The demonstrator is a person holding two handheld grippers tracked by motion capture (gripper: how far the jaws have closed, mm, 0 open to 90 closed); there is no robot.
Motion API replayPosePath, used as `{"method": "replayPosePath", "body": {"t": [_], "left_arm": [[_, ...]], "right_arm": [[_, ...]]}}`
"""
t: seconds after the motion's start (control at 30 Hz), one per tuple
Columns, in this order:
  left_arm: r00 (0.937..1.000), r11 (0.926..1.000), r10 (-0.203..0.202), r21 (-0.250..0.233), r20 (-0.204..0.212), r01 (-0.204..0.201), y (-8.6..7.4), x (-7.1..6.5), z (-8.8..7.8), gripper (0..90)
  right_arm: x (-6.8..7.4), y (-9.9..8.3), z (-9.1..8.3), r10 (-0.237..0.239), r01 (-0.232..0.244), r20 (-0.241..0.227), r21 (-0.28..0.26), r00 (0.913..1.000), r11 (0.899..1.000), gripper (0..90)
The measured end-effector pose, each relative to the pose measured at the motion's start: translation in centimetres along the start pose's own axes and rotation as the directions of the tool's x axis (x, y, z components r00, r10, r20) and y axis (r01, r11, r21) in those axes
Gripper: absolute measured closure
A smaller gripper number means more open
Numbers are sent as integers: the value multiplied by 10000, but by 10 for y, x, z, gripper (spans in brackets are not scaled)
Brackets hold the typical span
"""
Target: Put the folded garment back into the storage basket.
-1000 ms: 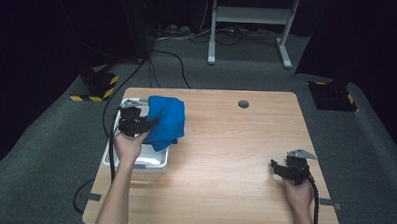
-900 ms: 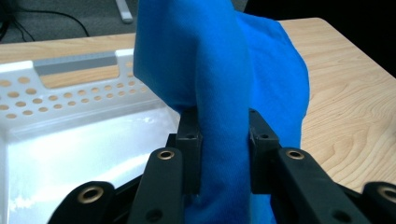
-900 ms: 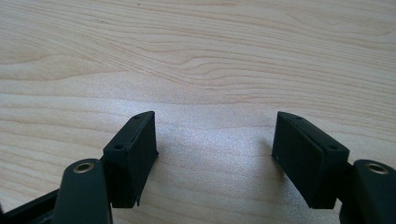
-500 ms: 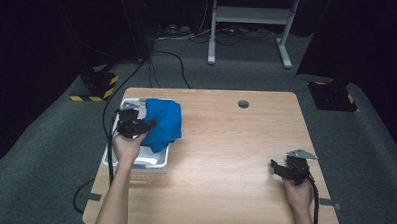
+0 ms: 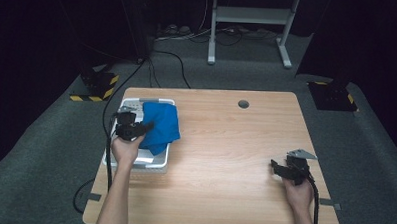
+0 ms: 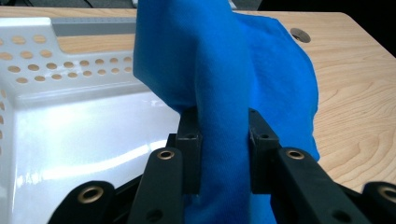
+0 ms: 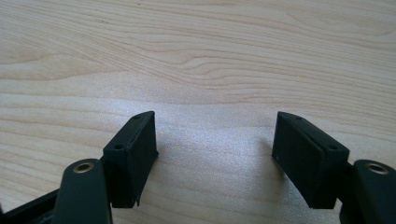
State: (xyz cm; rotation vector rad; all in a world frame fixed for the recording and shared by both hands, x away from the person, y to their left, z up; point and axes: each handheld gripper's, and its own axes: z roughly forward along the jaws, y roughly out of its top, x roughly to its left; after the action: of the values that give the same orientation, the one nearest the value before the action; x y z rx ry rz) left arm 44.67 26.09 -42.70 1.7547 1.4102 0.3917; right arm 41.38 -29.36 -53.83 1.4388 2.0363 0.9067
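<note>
Where the counter [image 5: 225,143] sits, the room is dark: grey carpet around it, a white metal stand [image 5: 249,23] behind, cables [image 5: 173,66] trailing across the floor, and yellow-black striped blocks [image 5: 95,86] at both far corners. The top is light wood grain with rounded corners and a round cable hole [image 5: 243,104] near the far edge. No readable writing or labels anywhere.

A white tray [image 5: 135,157] with perforated walls sits at the counter's left edge. The blue cloth [image 5: 161,125] is draped over its right half, partly spilling past the tray's right wall onto the wood.

The left hand-held gripper [image 5: 136,131] is above the tray, forearm coming in from the bottom edge, jaws pointing toward the cloth. In the left gripper view, both pads are clamped on a bunched vertical fold of the cloth [image 6: 224,116].

The right hand-held gripper [image 5: 284,170] rests low near the counter's right front corner, well apart from the tray. In the right gripper view its jaws [image 7: 215,154] stand wide apart with bare wood between them.
</note>
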Motion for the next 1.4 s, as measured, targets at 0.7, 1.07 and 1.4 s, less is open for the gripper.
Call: {"method": "replayPosePath", "body": {"t": [0.7, 1.07, 1.4], "left_arm": [[9988, 9985, -477, 267, -145, 481, -14, 14, 17, 719], [9983, 9970, -456, 607, -352, 477, -21, 18, 34, 719], [9966, 9944, -509, 888, -648, 566, -18, 22, 38, 719]], "right_arm": [[0, 0, 0, 7, -7, 7, 2, 10000, 10000, 305], [1, 0, 0, 19, -19, 15, 5, 10000, 10000, 305], [1, 0, 0, 14, -14, 14, 4, 10000, 10000, 305]]}}
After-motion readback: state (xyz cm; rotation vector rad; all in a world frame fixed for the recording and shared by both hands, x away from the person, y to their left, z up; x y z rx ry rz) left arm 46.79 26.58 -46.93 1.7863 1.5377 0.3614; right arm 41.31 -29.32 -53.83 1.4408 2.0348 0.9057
